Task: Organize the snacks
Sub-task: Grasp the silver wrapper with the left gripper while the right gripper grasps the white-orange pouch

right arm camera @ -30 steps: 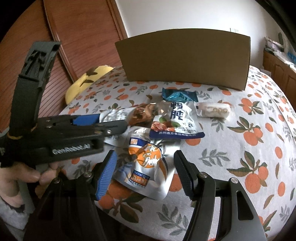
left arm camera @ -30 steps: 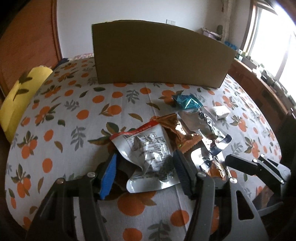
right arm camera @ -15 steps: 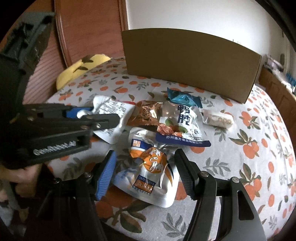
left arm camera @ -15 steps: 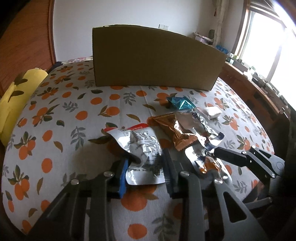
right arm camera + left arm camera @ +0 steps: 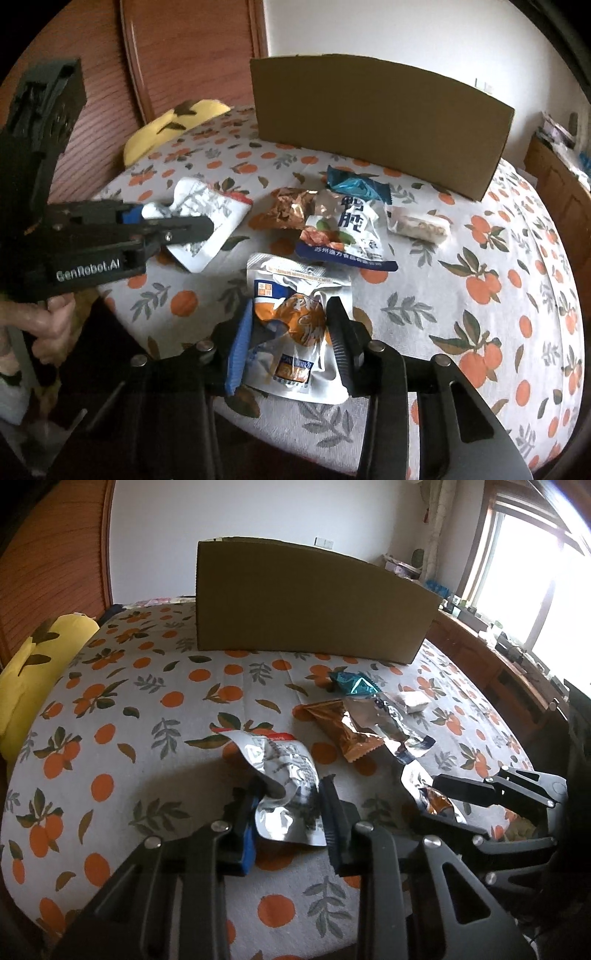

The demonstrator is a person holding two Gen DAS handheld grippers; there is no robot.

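Both grippers have just closed: left gripper [image 5: 290, 814] clamps the silver pouch [image 5: 286, 794], right gripper [image 5: 290, 341] the orange pouch [image 5: 295, 325]; lifting toward the box [image 5: 310, 602] looks next.

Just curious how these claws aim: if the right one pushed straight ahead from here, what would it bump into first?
The right gripper is already shut on the orange-and-white pouch. Pushed straight on, it would probably meet the duck snack packet next, though depth is hard to judge.
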